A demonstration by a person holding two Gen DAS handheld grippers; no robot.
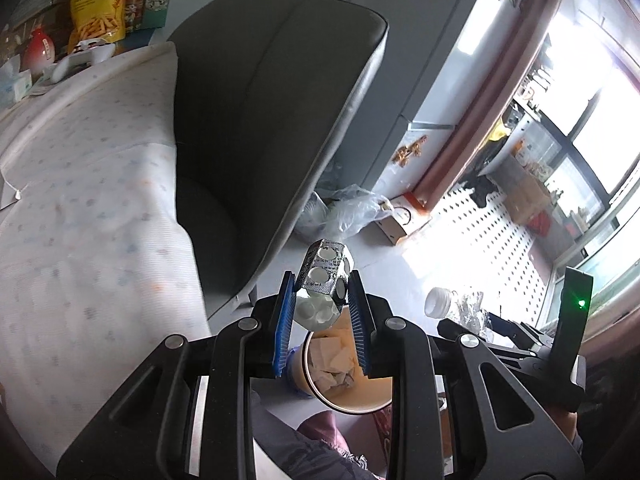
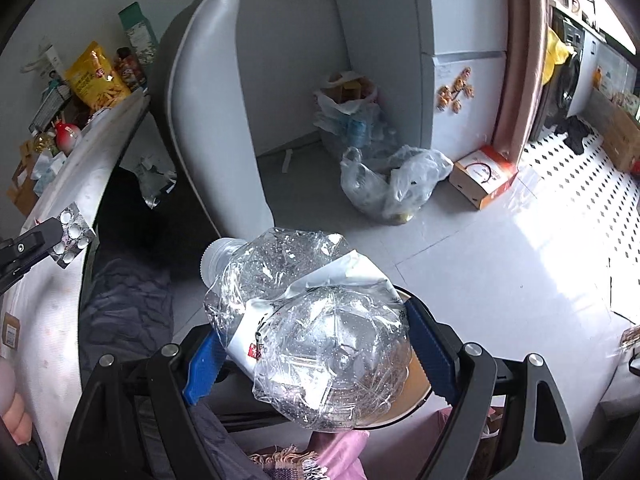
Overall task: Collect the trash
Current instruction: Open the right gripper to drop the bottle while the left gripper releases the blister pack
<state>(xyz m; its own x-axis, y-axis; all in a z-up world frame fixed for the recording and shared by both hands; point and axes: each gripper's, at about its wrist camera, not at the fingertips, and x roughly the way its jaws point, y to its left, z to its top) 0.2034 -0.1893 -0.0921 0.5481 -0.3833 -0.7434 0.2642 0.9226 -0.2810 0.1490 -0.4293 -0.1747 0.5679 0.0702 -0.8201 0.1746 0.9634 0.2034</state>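
Note:
My left gripper [image 1: 322,300] is shut on a silver pill blister pack [image 1: 322,270] and holds it above a round paper bin [image 1: 360,400] that has crumpled tissue inside. The blister pack also shows at the far left of the right wrist view [image 2: 72,234]. My right gripper [image 2: 316,344] is shut on a crushed clear plastic bottle [image 2: 316,320] with a white cap [image 2: 216,254], held over the same bin [image 2: 416,396]. The bottle's cap shows in the left wrist view [image 1: 438,300] at the right.
A grey chair [image 1: 272,120] stands next to a table with a dotted cloth [image 1: 88,200]. Snack bags [image 1: 100,4] sit at the table's far end. Plastic bags [image 2: 392,184] and a small carton [image 2: 484,176] lie on the floor by the fridge [image 2: 464,92].

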